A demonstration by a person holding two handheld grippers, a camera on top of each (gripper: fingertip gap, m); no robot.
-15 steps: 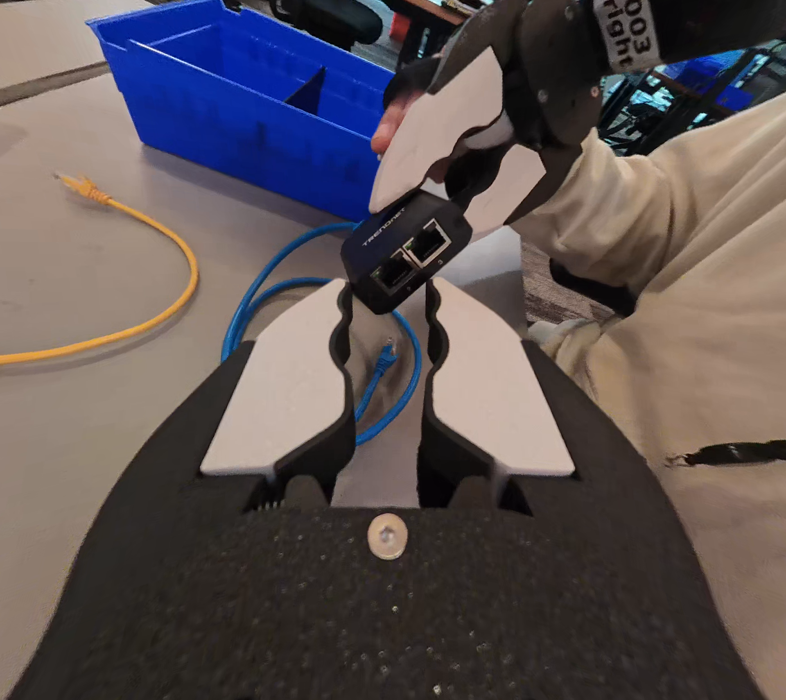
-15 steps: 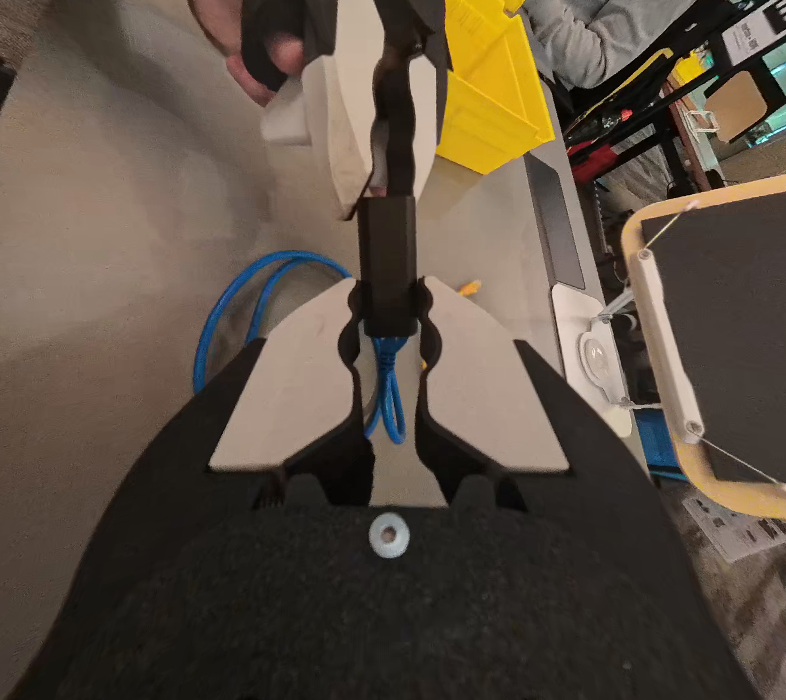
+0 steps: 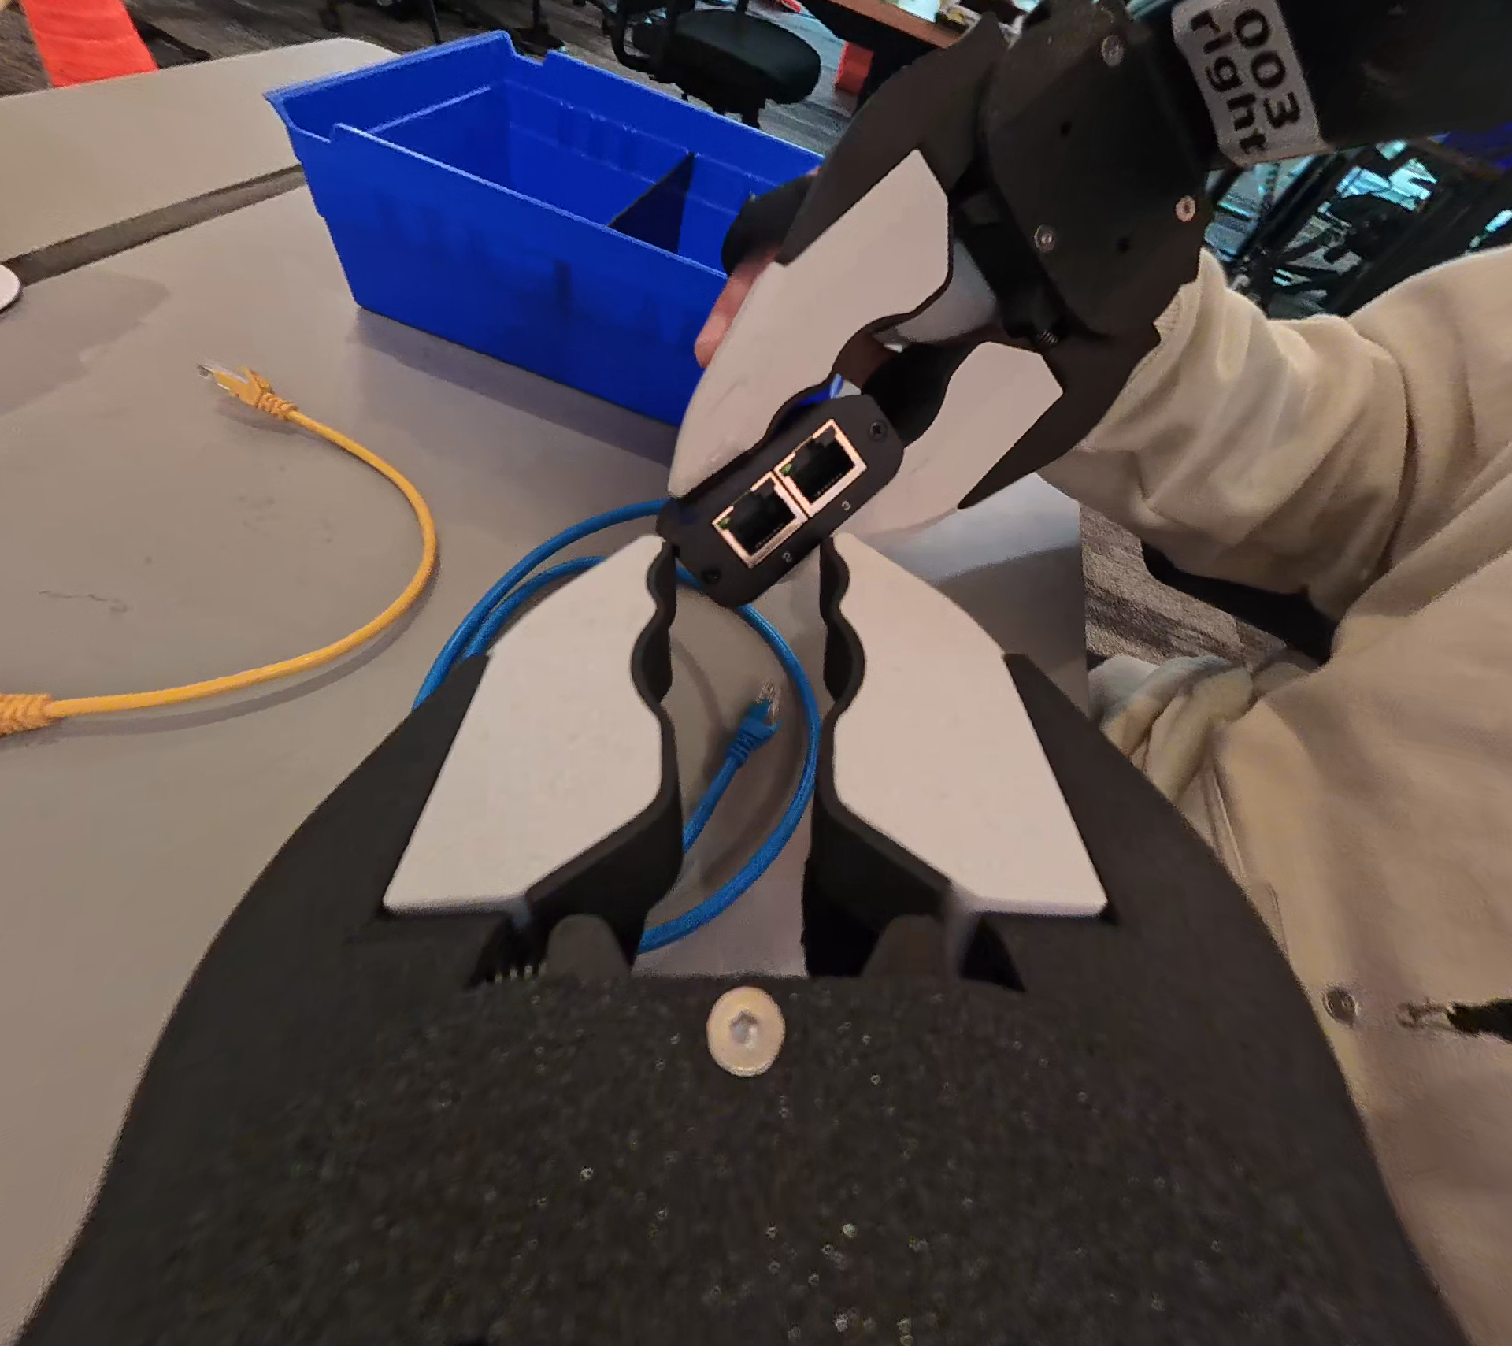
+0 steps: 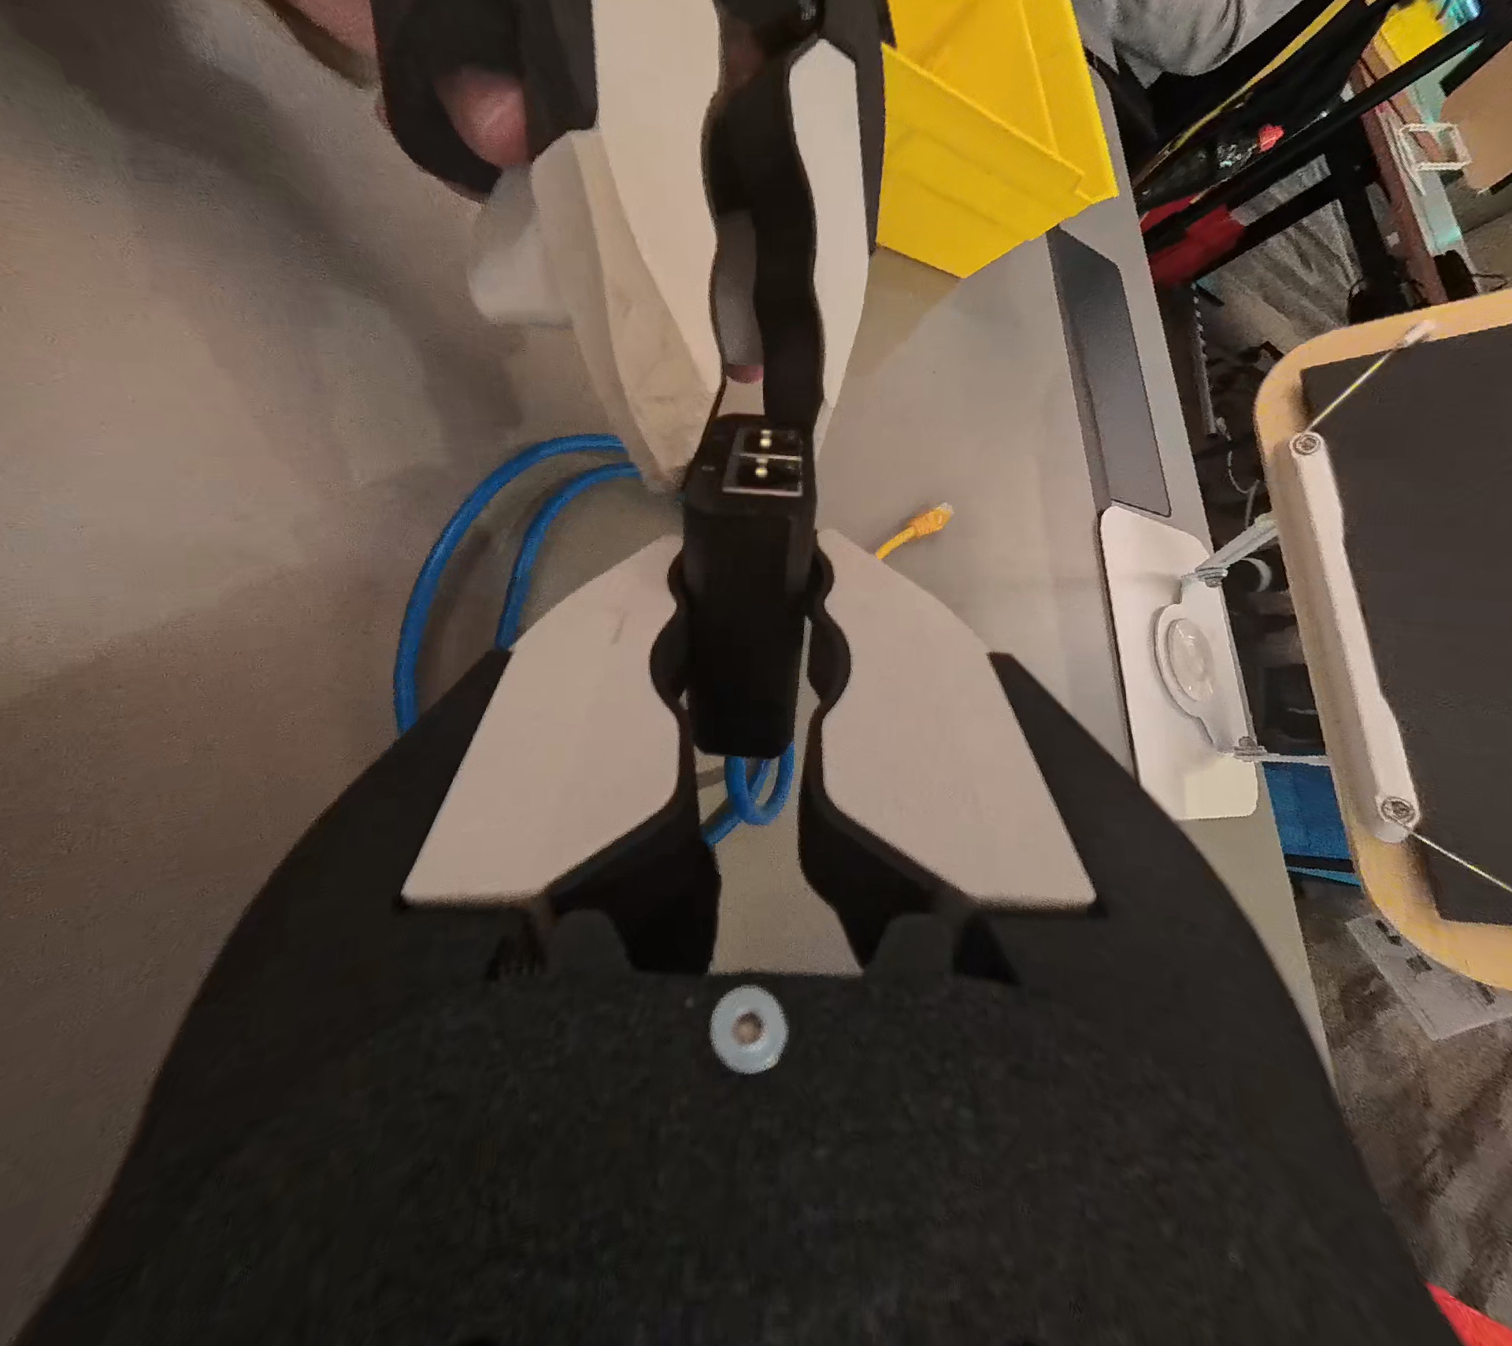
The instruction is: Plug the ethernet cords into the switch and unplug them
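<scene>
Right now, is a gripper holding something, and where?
The right gripper clamps the black switch by its long sides, ports facing away. The left gripper holds nothing.

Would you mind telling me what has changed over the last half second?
The right gripper has slid further along the switch, which now sits deeper between its fingers, its port end turned squarely toward the left gripper. The left gripper stays open and empty. The blue cable and yellow cable lie unmoved.

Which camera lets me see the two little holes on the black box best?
The left wrist view: the switch faces it, so both empty ports show clearly. The right wrist view sees the switch mostly along its body, clamped in the right gripper, its ports small and foreshortened.
</scene>
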